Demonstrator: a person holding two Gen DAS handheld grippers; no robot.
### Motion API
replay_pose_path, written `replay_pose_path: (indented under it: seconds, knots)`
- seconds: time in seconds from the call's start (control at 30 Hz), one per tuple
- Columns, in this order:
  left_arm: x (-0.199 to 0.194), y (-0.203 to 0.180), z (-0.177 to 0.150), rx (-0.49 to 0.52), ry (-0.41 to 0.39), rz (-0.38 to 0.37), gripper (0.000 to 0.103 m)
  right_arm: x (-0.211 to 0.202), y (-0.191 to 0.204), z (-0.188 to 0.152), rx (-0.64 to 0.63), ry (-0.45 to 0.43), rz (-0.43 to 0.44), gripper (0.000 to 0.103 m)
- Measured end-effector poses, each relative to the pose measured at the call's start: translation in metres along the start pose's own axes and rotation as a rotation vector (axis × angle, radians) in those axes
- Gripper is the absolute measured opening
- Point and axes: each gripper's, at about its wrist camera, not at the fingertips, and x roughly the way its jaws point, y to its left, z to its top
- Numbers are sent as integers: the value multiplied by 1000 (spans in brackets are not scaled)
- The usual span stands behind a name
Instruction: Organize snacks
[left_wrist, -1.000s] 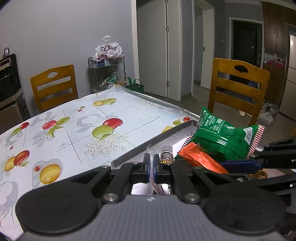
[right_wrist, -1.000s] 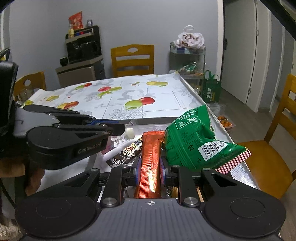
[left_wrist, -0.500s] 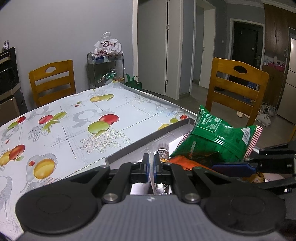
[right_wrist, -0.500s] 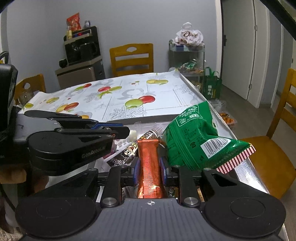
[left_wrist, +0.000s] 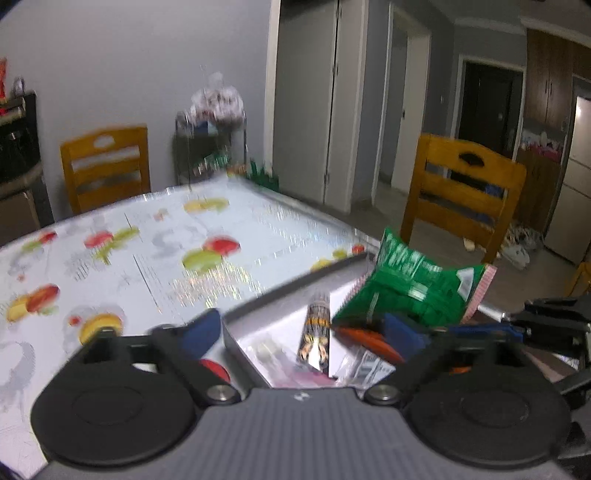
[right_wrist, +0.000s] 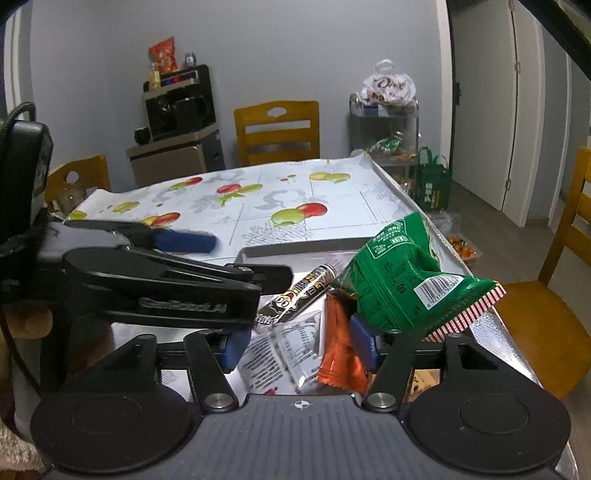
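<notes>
Crinkly orange foil packet (right_wrist: 338, 354) lies between spread right gripper (right_wrist: 301, 345); left gripper (left_wrist: 303, 330) spread too

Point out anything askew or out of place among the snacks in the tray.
The green snack bag is not lying flat: it tilts up at the tray's right side, its striped end jutting past the tray's edge. The orange packet lies partly under it, and the clear wrapper looks crumpled. The dark stick snack lies diagonally.
</notes>
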Motion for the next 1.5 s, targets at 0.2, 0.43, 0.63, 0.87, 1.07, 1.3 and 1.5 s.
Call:
replay_pose_path:
  seconds: [0.2,0.43,0.63,0.87,1.07,1.3,1.5]
  knots:
    - [-28,-10,1,78,-4,-19,99,-26,7,-4,17,-38,-19,95]
    - [-72,-6,-7,87,-17,-79,100,-55,18,-15,39,-34,-41,103]
    - [-105,6,-32,130,0,-91,100,-80,33,-40,76,-35,-115,103]
    - [-119,21,-77,146,62,-95,101,-102,49,-83,193,-91,-213,103]
    - [-115,26,-102,140,79,-90,101,-97,68,-105,244,-93,-220,103]
    - [-109,28,-117,125,98,-91,101,-78,91,-121,172,-38,-300,103]
    - [-111,20,-118,162,78,-96,101,-68,89,-128,214,-8,-315,103]
